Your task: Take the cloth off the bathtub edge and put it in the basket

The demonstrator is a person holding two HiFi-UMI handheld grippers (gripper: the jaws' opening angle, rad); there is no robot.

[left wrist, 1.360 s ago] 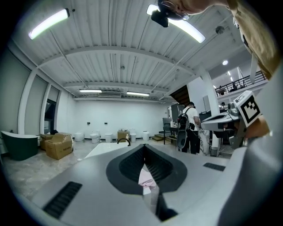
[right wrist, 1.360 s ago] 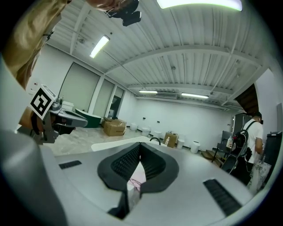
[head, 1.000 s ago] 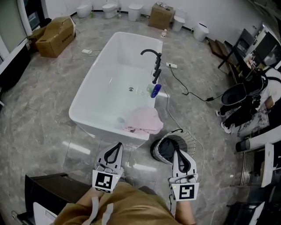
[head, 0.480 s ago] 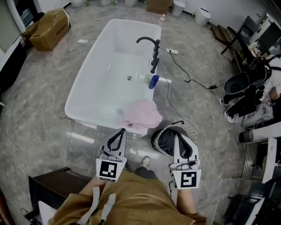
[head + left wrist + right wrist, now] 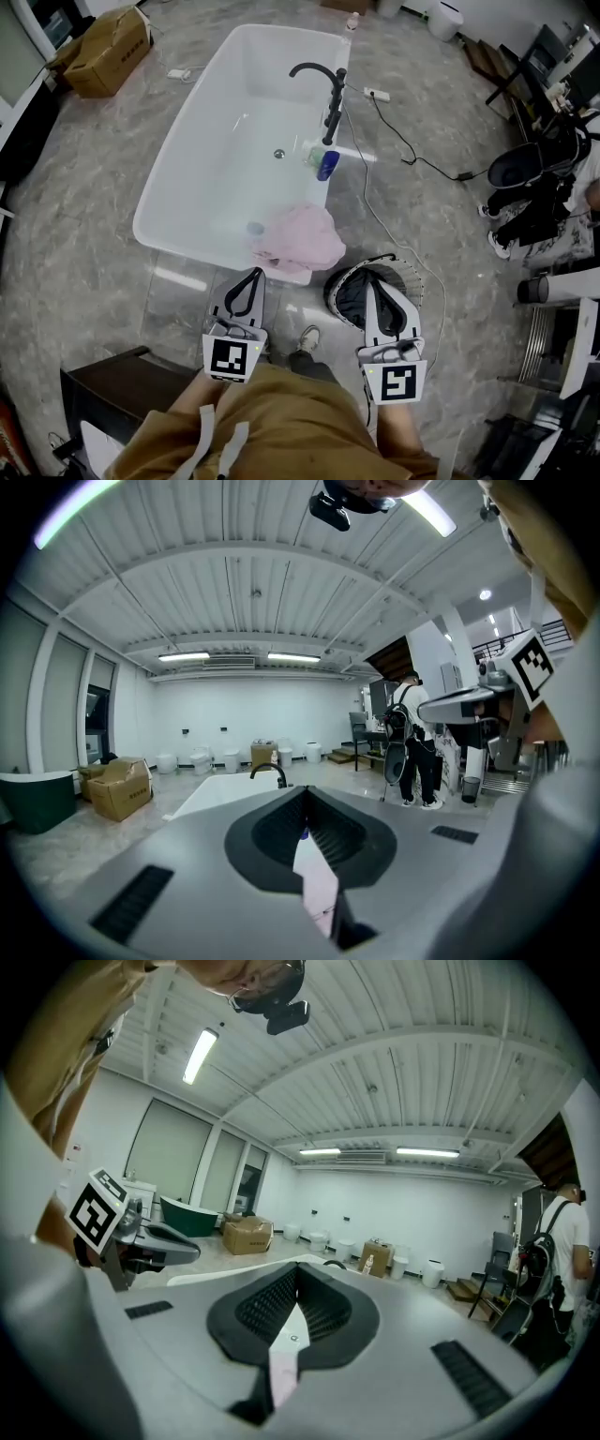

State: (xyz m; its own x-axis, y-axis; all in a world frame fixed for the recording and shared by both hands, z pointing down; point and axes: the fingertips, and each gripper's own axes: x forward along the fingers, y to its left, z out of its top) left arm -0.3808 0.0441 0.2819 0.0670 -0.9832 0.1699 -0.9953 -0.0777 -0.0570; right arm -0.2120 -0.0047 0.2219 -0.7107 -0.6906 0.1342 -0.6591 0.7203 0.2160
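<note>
The basket (image 5: 339, 292) on the floor is partly hidden behind the right gripper (image 5: 372, 284). The pink cloth (image 5: 302, 239) lies crumpled over the near corner of the bathtub (image 5: 176, 150) edge, just ahead of the left gripper (image 5: 249, 278) and touching neither gripper. Both grippers' jaws are pressed together, pinching nothing

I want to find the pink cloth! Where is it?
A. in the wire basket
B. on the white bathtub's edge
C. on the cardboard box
B: the crumpled pink cloth drapes over the near corner of the white bathtub, outside the round wire basket.
</note>
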